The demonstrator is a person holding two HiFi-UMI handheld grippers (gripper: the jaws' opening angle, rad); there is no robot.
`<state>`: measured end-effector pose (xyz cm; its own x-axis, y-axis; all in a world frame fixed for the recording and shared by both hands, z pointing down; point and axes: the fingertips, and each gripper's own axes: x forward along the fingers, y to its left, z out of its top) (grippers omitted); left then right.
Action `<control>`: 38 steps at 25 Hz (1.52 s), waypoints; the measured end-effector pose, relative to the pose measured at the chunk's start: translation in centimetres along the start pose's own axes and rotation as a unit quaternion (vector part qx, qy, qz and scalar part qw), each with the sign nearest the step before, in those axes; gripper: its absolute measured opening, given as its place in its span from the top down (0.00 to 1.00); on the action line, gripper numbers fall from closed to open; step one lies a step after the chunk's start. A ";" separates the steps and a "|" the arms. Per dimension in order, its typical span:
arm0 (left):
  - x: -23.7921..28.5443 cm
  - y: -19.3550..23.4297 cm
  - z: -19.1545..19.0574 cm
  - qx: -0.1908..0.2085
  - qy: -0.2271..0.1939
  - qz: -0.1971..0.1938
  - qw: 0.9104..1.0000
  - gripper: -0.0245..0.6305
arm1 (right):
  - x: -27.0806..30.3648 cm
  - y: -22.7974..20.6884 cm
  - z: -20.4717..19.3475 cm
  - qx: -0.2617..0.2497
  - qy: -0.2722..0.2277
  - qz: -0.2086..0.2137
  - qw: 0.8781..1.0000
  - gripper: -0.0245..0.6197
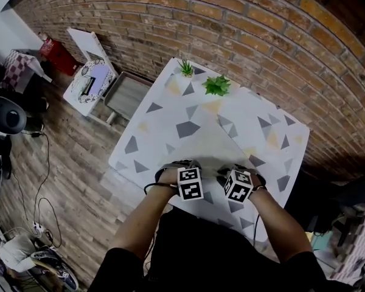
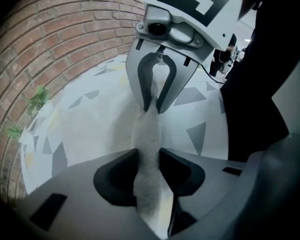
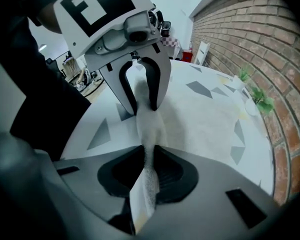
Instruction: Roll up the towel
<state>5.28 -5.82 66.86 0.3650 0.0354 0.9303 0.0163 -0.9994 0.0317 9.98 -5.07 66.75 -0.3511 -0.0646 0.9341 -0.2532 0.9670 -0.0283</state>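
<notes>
Closest to us, left forearm & right forearm reach down to the near edge of the table, w/ the two marker cubes side by side. Left gripper has its jaws closed on a pinched-up ridge of the towel. Right gripper does the same, narrow gap, cloth squeezed btwn the pads w/ a bit poking out behind. Each gripper view shows the other's jaws right ahead on the same ridge, so we grip one short stretch of the near hem. The rest of the towel lies flat on the patterned top, spread away from us toward the brick wall. We judge the roll is only at its start: edge lifted, no turns made yet. Main risk, as we see it: both grips sit near each other, so the outer corners get no support and may lag, giving a slack or cone-shaped roll. Second risk: the pinch is thin, so a quick wrist turn could pull the hem out of one side and leave the roll lopsided. Third: a tug toward us could drag the flat part over the table edge. Two small plants stand at the far side, well apart from the towel, so prob. no trouble there.
</notes>
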 end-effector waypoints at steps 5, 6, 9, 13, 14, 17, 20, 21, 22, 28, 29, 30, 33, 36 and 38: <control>-0.4 -2.8 0.1 -0.013 -0.012 -0.039 0.999 0.77 | -0.8 2.5 -0.9 -0.024 0.002 0.049 0.998 0.84; -0.4 -2.7 0.1 -0.011 -0.009 -0.033 0.999 0.77 | -0.9 2.5 -0.8 -0.024 0.001 0.050 0.998 0.84; -0.7 -2.0 0.3 0.000 -0.001 -0.018 1.000 0.76 | -1.1 1.6 -0.6 -0.022 0.000 0.043 0.999 0.83; -1.2 -0.9 0.3 0.005 0.002 -0.026 1.000 0.76 | -1.4 0.0 -0.2 -0.016 0.001 0.033 0.999 0.81; -1.3 -0.6 0.3 0.005 0.001 -0.029 1.000 0.76 | -1.4 -0.5 -0.1 -0.014 0.001 0.030 0.999 0.80; -1.5 0.7 0.3 0.005 -0.005 -0.022 1.000 0.76 | -1.4 -1.9 0.2 -0.006 0.001 0.018 1.000 0.80; -1.7 2.4 0.3 0.007 -0.006 -0.002 1.000 0.76 | -1.2 -3.6 0.5 0.002 -0.001 -0.005 1.000 0.80; -1.7 3.0 0.3 0.008 -0.006 0.007 1.000 0.76 | -1.1 -4.1 0.6 0.005 -0.001 -0.014 1.000 0.80; -1.8 3.6 0.2 0.008 -0.005 0.018 1.000 0.76 | -1.0 -4.7 0.6 0.008 0.000 -0.024 1.000 0.80; -2.6 5.8 0.0 0.001 -0.013 0.076 0.997 0.76 | -1.6 -7.4 1.3 0.024 -0.010 -0.095 0.995 0.81; -2.8 5.6 0.0 0.000 -0.015 0.077 0.997 0.76 | -1.9 -7.5 1.4 0.024 -0.014 -0.101 0.995 0.81; -3.0 5.3 0.1 -0.001 -0.016 0.075 0.997 0.76 | -2.1 -7.4 1.5 0.022 -0.018 -0.103 0.994 0.81; -3.3 4.0 0.5 0.001 -0.020 0.069 0.997 0.76 | -2.7 -6.6 1.8 0.014 -0.028 -0.101 0.994 0.81; -3.4 2.4 1.1 0.007 -0.023 0.066 0.998 0.76 | -3.2 -5.2 2.2 0.002 -0.045 -0.097 0.994 0.81; -3.1 1.2 1.4 0.011 -0.020 0.058 0.998 0.76 | -3.4 -4.2 2.4 -0.004 -0.055 -0.093 0.994 0.81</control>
<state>5.46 -7.10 63.50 0.4033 -0.0799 0.9116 -0.0071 -0.9964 -0.0842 10.04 -9.46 62.84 -0.3948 -0.2685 0.8787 -0.3152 0.9379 0.1449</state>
